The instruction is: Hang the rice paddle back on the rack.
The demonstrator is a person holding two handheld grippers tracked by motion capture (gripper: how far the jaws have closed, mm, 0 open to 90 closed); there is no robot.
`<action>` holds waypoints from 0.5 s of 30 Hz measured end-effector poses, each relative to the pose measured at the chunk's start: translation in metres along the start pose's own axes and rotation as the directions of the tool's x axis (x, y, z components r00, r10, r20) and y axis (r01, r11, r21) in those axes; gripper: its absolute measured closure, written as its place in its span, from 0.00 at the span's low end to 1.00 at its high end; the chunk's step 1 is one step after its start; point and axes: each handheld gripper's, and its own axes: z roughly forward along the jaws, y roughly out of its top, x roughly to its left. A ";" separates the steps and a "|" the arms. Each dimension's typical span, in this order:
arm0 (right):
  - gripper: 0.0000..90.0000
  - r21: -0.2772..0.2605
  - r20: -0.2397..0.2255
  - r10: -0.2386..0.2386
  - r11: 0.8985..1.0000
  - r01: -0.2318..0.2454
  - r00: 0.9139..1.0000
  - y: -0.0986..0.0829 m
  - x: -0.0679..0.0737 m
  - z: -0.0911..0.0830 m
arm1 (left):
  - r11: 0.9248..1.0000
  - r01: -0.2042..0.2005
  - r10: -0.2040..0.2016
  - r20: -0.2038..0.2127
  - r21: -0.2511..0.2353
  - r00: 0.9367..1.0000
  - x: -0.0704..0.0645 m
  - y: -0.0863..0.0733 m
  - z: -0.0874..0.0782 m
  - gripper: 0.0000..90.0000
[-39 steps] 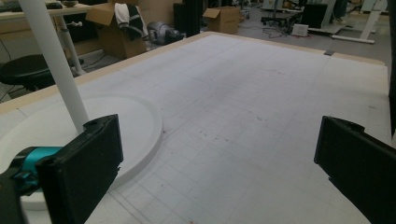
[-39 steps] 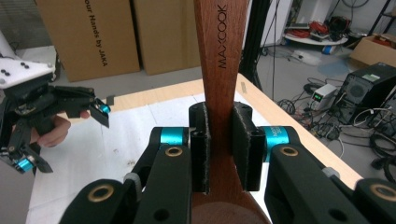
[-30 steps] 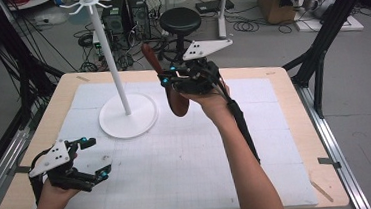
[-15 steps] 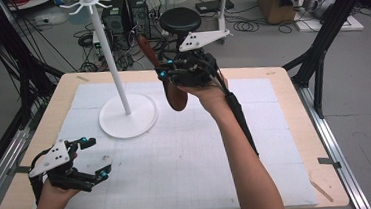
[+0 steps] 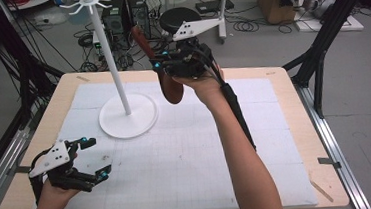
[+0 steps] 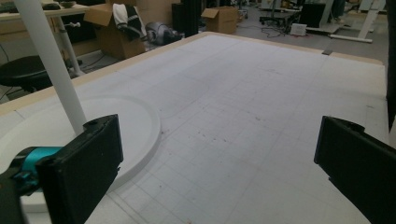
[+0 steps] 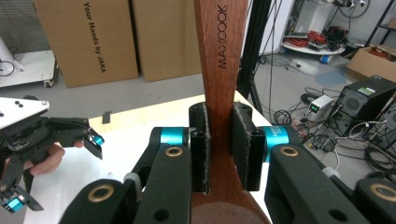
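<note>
Above table middle, right claw [image 5: 162, 61] gripping spoon [image 5: 170, 85]

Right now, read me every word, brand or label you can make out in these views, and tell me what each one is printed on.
"MAXCOOK": on the handle of the wooden spoon, clamped in the right gripper.
"Your Hands by JAKA": on the cardboard box behind the table.
Small labels on the black computer case: too small to read.

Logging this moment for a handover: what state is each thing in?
Wooden spoon: held off the table, clamped at its handle.
Right gripper: shut on the wooden spoon.
Left gripper: open, holding nothing, low over the table.
White rack: upright, hooks bare.
</note>
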 end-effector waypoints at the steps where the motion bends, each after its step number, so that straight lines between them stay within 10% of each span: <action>1: 0.87 -0.001 0.000 0.001 1.000 -0.001 1.000 0.001 0.000 0.001 | 1.000 0.001 -0.001 0.001 0.000 1.000 0.000 0.000 0.000 0.02; 15: 0.87 -0.007 0.001 -0.011 1.000 0.011 1.000 0.018 -0.002 0.011 | 1.000 -0.003 0.003 0.003 -0.004 1.000 0.000 0.001 -0.001 0.02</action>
